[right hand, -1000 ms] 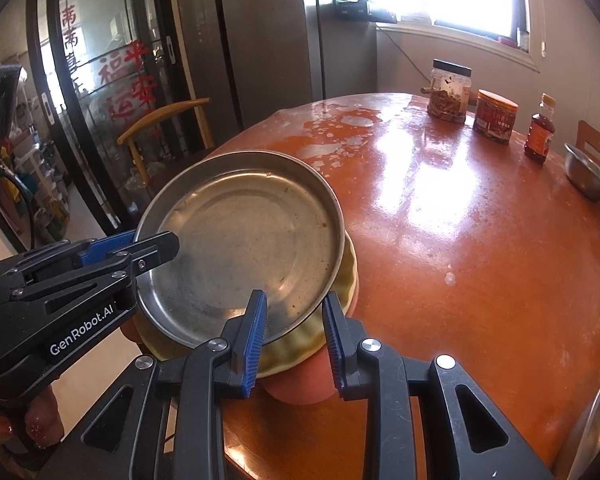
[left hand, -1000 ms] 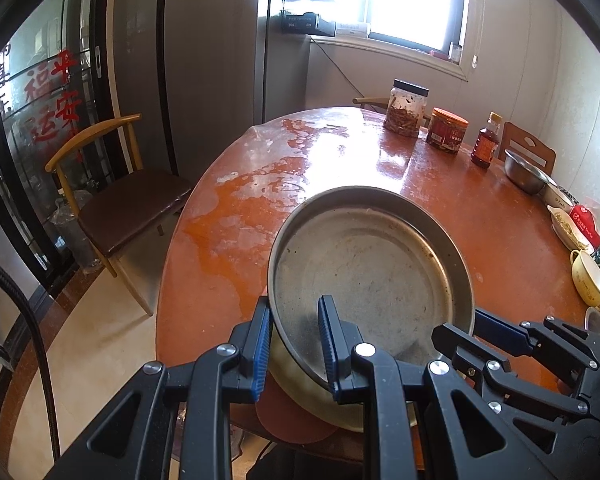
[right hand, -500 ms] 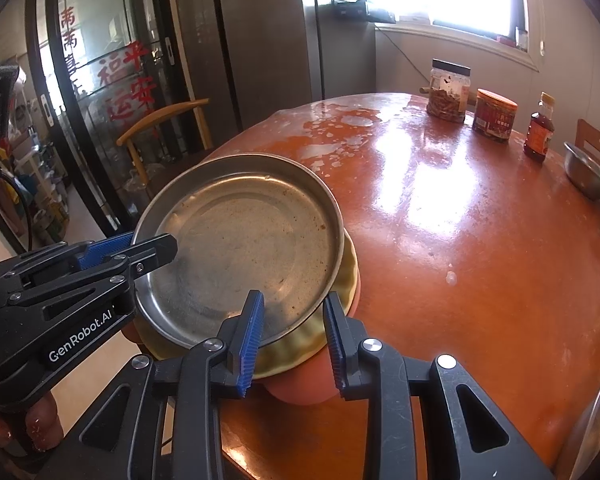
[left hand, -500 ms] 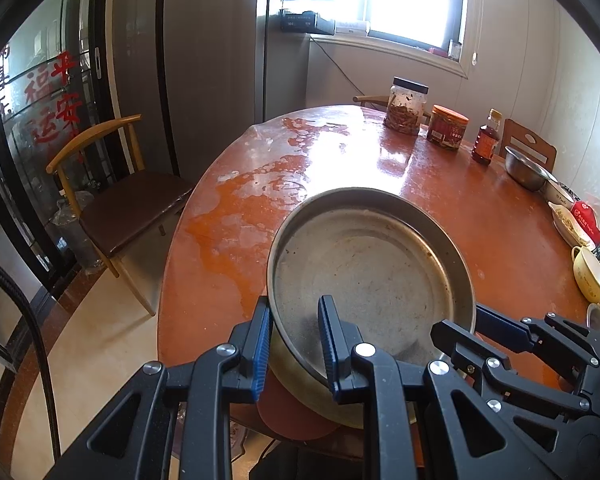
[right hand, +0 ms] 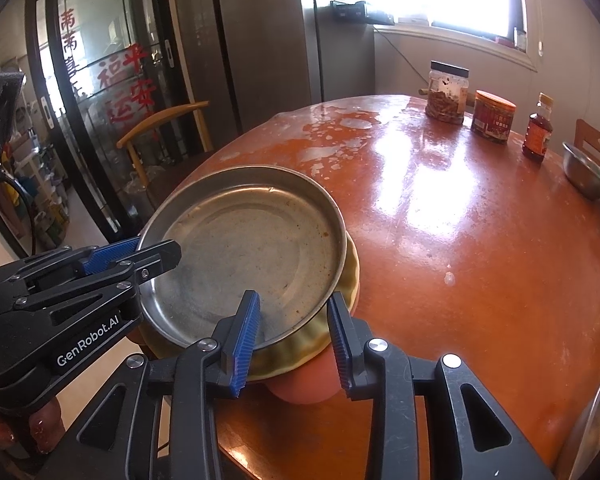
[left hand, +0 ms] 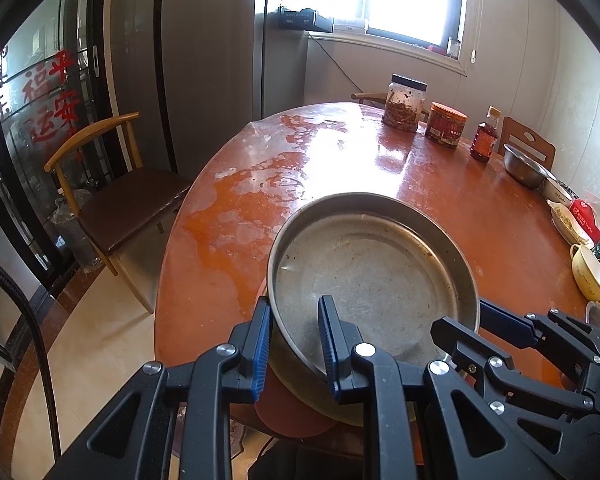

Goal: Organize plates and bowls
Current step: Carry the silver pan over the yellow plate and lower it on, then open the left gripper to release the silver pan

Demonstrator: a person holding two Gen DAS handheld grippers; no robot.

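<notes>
A round steel pan [left hand: 372, 280] [right hand: 252, 248] rests on a yellow plate [right hand: 350, 276], which lies on an orange plate [right hand: 304, 388] at the near edge of the red-brown table [right hand: 460, 240]. My left gripper [left hand: 294, 340] is shut on the pan's near-left rim, one pad inside and one outside. Its fingers [right hand: 140, 252] show from the side in the right wrist view. My right gripper [right hand: 294, 332] straddles the near-right rims of the pan and the yellow plate. Its jaws are opening and its pads stand off both rims.
At the table's far side stand two jars [left hand: 406, 104] [left hand: 446, 124], a brown bottle [left hand: 486, 136] and a steel bowl [left hand: 526, 166]. A yellow cup [left hand: 588, 272] sits at the right. A wooden chair [left hand: 116, 200] stands left of the table. Another steel rim [right hand: 592, 420] shows at the lower right.
The right gripper's jaws have spread wider around the stacked rims. The left gripper, the pan and the plates have stayed where they were.
</notes>
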